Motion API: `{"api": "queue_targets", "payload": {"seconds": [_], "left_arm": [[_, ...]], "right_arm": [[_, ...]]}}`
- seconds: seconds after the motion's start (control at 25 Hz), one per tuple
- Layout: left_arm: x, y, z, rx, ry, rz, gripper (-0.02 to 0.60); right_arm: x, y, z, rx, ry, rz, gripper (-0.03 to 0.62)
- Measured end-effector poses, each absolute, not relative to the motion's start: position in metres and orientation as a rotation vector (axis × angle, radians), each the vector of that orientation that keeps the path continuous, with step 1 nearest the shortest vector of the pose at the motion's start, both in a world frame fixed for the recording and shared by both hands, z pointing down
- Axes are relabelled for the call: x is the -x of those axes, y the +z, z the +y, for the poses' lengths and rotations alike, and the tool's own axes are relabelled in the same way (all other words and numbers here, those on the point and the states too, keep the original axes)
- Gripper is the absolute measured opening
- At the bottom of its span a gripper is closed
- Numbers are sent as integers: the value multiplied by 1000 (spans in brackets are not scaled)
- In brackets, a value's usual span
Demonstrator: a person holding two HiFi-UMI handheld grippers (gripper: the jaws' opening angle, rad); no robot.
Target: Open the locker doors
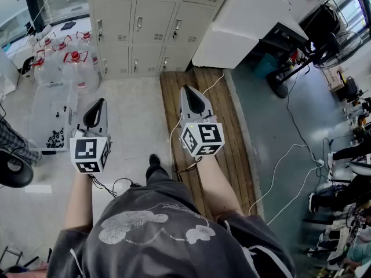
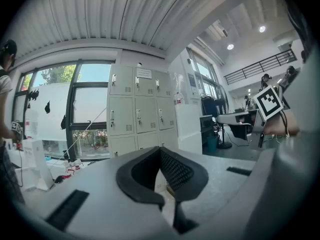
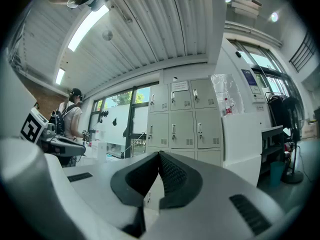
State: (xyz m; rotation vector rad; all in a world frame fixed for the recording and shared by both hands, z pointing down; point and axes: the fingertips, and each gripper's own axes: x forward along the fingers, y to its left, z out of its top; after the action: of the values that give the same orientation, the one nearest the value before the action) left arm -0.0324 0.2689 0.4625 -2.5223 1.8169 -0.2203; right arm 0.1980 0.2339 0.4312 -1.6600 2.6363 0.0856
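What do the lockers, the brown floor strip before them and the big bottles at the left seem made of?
Lockers: probably painted sheet metal, matte pale grey; vent slots and metal handles suggest it. Floor strip: wood, unpolished; parallel brown planks show. Bottles: likely clear plastic, see-through, with red caps.

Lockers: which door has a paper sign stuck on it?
The top middle door; a white sheet sits at its upper edge, while the other doors show only handles and vents.

The locker doors (image 1: 152, 22) are pale grey metal with vent slots and upright handles. All are shut, ahead of the left gripper (image 1: 102, 102) and right gripper (image 1: 188, 91), well apart.
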Motion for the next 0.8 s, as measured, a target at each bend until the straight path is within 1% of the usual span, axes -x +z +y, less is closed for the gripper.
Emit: {"api": "queue_targets", "payload": {"seconds": [0.48,0.68,0.8], "left_arm": [[40,467,289,2551,-212,1809,9],[45,497,309,2612,-215,1858,9],[47,498,317,2618,-219,1857,9]], "right_arm": [[-188,434,252,1650,75,2654,29],[-193,464,269,1711,-42,2667,29],[-200,467,271,1735,-93,2633,29]]}}
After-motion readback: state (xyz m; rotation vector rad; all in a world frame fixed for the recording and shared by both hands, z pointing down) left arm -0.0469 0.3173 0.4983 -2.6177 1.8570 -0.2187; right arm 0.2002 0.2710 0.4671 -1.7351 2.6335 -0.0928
